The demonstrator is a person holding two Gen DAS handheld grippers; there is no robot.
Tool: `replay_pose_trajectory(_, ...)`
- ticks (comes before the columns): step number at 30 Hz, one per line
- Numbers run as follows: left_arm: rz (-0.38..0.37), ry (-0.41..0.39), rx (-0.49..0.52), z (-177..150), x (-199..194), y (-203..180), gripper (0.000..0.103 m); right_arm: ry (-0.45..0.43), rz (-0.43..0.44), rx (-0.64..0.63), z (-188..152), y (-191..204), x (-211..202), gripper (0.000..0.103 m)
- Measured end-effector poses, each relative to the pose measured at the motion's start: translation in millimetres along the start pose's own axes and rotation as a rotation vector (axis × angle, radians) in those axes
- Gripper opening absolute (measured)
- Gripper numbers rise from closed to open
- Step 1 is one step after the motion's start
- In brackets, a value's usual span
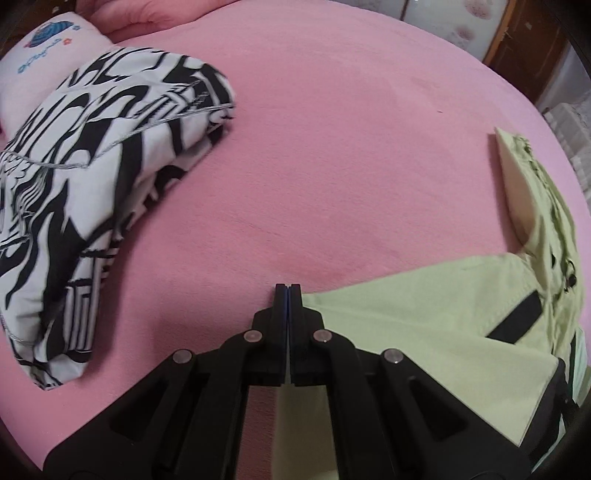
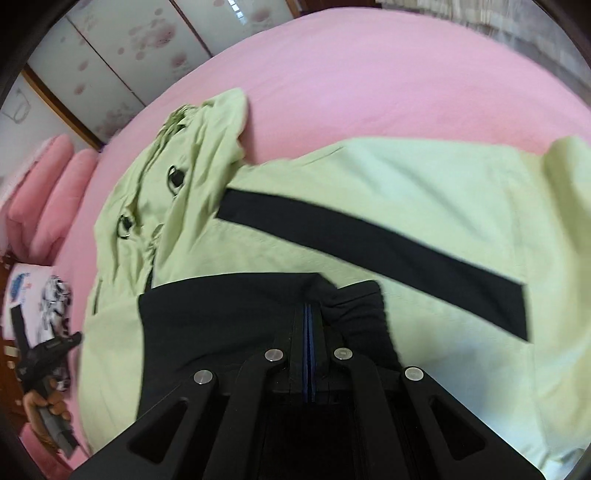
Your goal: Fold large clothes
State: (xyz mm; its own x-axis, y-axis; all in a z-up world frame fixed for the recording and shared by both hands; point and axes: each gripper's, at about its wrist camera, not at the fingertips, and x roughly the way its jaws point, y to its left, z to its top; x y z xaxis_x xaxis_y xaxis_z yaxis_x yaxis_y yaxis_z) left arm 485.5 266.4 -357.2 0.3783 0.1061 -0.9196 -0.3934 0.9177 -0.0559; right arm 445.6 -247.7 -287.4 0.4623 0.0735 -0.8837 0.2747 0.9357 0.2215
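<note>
**Both tools closed over green jacket on pink bed**

Pink bed [image 1: 332, 147] fills both views, biggest thing here. Spread on it: large light-green jacket [image 2: 406, 184] with black panels and a black diagonal stripe [image 2: 369, 243]. In the right wrist view the jacket lies directly under and ahead of the right tool [image 2: 308, 314], hood part [image 2: 192, 155] bunched ahead-left of the tips, two dark eyelets on it. Black panel [image 2: 221, 314] of the jacket sits right at the tool tips; a fold of black cloth bunches just right of the fingers. Right tool: jaws together, blue pads meeting, no cloth seen between the pads at the tips; touching the fabric or not, cannot tell.

Left wrist view: the jacket lies to the right of the left tool [image 1: 287, 291], its edge just beside the tips and running under the tool body. Left tool: jaws fully closed, pads touching, nothing pinched that shows. Tips hang over the bare pink sheet at the jacket's edge.

Far left of the left tool: black-and-white patterned folded cloth [image 1: 92, 184], well apart from the jacket. Beyond it, a white pillow [image 1: 44, 55] with blue print. Ahead-right at the bed's far edge, wardrobe doors [image 1: 461, 29] with a floral pattern.

Right wrist view, far left edge: a person's hand [image 2: 48, 406] holding the left tool's handle. Frame slightly motion-blurred.
</note>
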Motion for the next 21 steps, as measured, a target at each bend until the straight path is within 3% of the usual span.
replay_pose_trajectory(6, -0.031, -0.013, 0.055, -4.5, -38.2, 2.7, 0.000, -0.059, -0.048, 0.019, 5.9, 16.9, -44.8, 0.000)
replay_pose_trajectory(9, -0.074, -0.010, 0.083, -20.3, -69.8, -3.0, 0.000, -0.063, -0.011, 0.008, -1.9, 29.9, -73.1, 0.000)
replay_pose_trajectory(12, -0.124, 0.005, 0.109, -43.7, -105.0, 0.2, 0.000, -0.064, -0.004, 0.011, -17.3, 40.0, -104.4, 0.000)
replay_pose_trajectory(16, -0.172, 0.052, 0.226, -73.0, -143.5, -9.1, 0.000, -0.062, -0.025, 0.011, -43.7, 53.7, -141.9, 0.000)
replay_pose_trajectory(21, -0.175, 0.103, 0.352, -115.7, -198.3, -25.2, 0.000, 0.010, 0.007, 0.102, -89.8, 45.2, -182.6, 0.002)
